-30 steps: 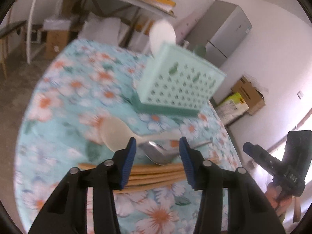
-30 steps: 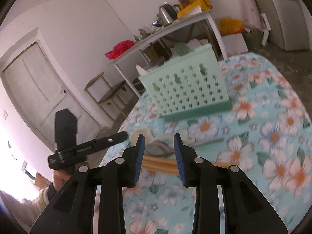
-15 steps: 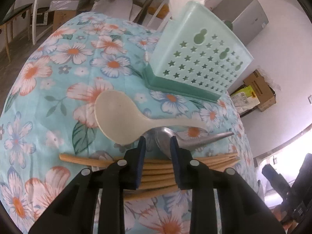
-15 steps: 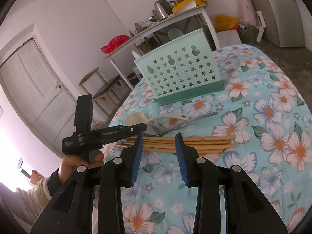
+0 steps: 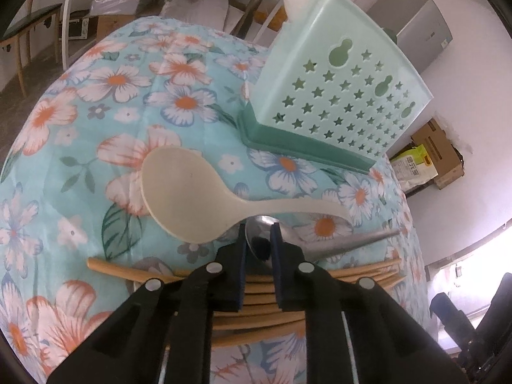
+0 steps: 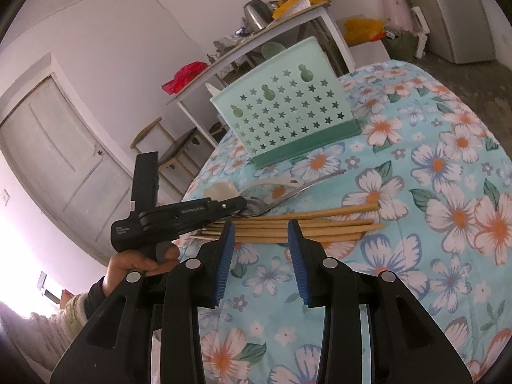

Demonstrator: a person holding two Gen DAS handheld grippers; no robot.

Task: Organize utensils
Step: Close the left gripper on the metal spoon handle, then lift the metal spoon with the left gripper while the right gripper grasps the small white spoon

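Note:
A mint green star-holed utensil basket [image 5: 339,102] stands on the floral tablecloth; it also shows in the right wrist view [image 6: 288,118]. In front of it lie a cream rice paddle [image 5: 192,198], a metal spoon [image 5: 336,246] and several wooden chopsticks [image 5: 256,300]. My left gripper [image 5: 258,240] is low over the pile, its jaws closed narrowly around the bowl of the metal spoon. In the right wrist view it [image 6: 236,206] reaches in from the left over the spoon [image 6: 272,198]. My right gripper [image 6: 260,236] is open and empty, just short of the chopsticks [image 6: 304,227].
The round table [image 6: 448,192] has a floral cloth. A white side table with a kettle and clutter [image 6: 272,22] stands behind it, a fridge [image 6: 454,16] at the right, a door [image 6: 57,160] at the left. Cardboard boxes [image 5: 435,153] sit on the floor.
My left gripper has dropped toward the pile and narrowed its jaws onto the metal spoon's bowl. My right gripper has pulled back a little and stays open.

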